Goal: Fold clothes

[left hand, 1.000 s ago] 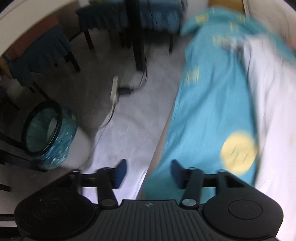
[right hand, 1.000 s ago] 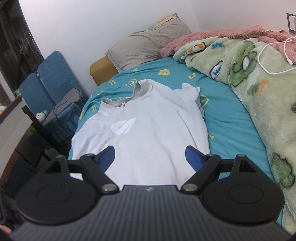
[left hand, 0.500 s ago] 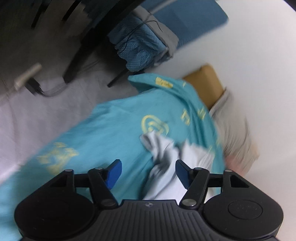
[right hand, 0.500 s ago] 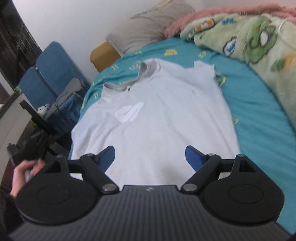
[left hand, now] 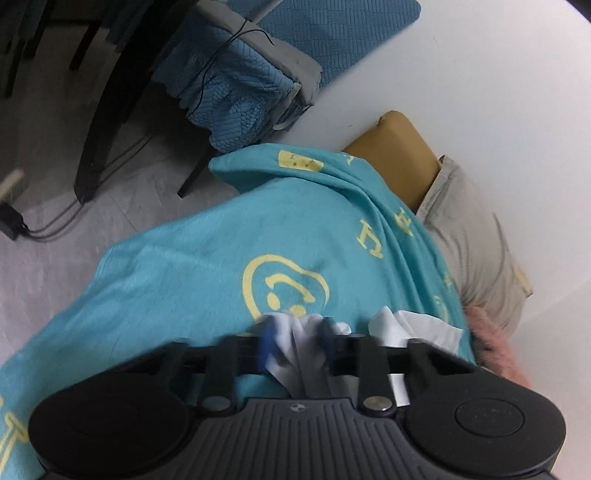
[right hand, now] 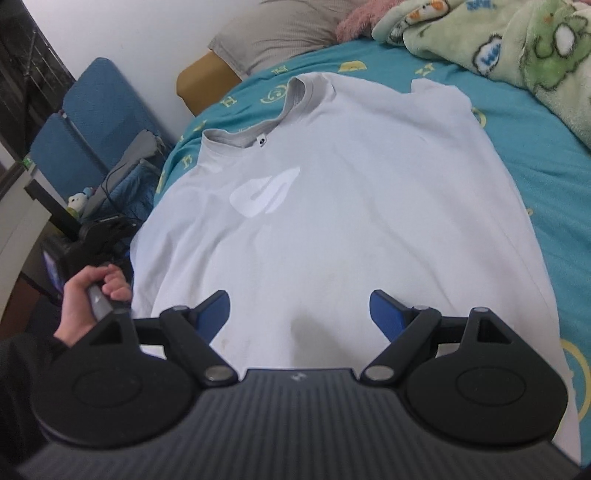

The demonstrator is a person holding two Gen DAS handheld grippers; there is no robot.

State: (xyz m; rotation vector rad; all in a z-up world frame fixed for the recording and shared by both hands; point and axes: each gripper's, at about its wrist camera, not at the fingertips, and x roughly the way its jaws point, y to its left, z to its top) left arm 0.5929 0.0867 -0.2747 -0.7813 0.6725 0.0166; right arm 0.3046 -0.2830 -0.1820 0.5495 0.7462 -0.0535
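No container shows. The white T-shirt (right hand: pixel 332 206) lies flat, front up, on the teal bedsheet (right hand: pixel 535 122), collar toward the pillow (right hand: pixel 280 29). My left gripper (left hand: pixel 295 339) now has its fingers drawn in around a bunched sleeve edge, where half a second ago they stood apart; motion blur hides whether they pinch it. My right gripper (right hand: pixel 299 310) hovers spread wide over the hem, lower than before.

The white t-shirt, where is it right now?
In the right wrist view the white t-shirt lies flat on the teal bedsheet, collar toward the grey pillow, just ahead of the open right hand-held gripper.
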